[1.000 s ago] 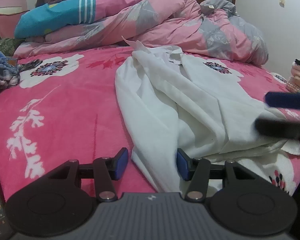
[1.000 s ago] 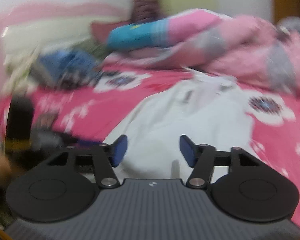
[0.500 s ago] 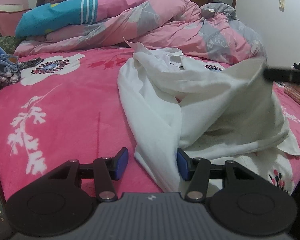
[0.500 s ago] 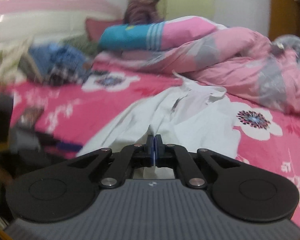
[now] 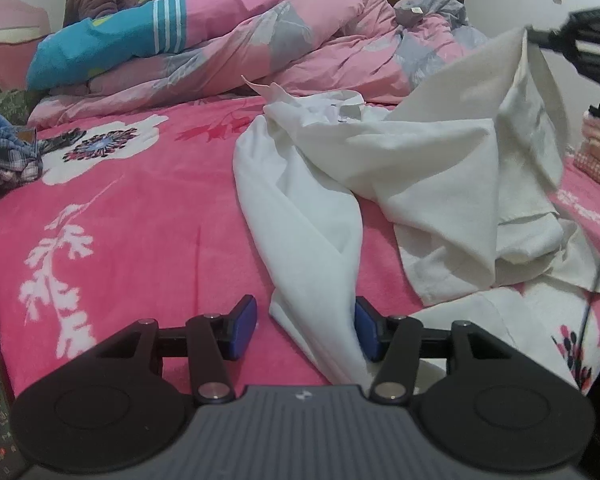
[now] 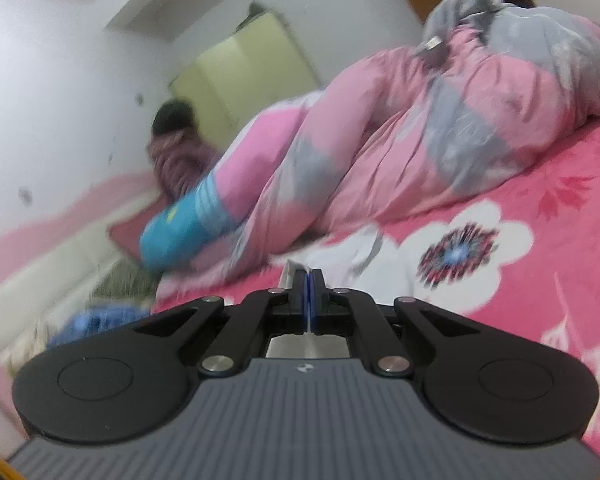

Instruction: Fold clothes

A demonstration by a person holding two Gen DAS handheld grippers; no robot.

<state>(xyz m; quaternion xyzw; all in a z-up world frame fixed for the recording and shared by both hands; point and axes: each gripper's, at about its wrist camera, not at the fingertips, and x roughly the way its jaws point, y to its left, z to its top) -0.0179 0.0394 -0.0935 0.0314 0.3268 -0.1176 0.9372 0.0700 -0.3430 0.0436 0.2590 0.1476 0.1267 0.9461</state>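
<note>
On the pink floral bed, a rumpled white cotton shirt lies unfolded, one edge raised by the clamped right claw, the left claw wide around a sleeve.

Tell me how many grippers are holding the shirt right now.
1. The right gripper is shut on the shirt, lifting an edge. The left gripper is open, a fold between its fingers.
</note>
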